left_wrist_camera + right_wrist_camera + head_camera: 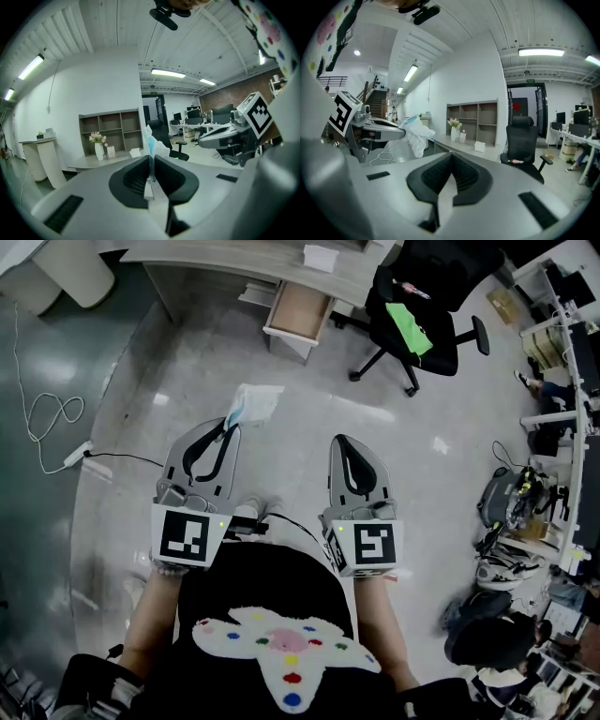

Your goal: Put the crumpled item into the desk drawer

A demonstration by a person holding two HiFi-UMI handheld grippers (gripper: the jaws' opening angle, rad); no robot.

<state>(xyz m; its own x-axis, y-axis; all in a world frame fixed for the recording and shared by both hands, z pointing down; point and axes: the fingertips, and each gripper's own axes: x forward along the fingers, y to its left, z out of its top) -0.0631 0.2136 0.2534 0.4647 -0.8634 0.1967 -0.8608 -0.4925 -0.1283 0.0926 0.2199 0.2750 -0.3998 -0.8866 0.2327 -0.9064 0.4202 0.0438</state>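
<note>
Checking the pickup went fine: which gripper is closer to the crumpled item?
Left. The left gripper is shut on the crumpled item, which sticks out past its tips. The right gripper is off to the item's right, shut and empty, not touching it.

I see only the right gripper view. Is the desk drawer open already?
Observer: Yes. In the head view the desk drawer stands pulled out.
Operator: Does the left gripper truly clamp the crumpled item?
Observer: Yes. The left gripper view shows the jaws closed on it, and it sticks out past the tips.
Operator: What stands near the drawer?
Observer: The black office chair, just right of it in the head view.
</note>
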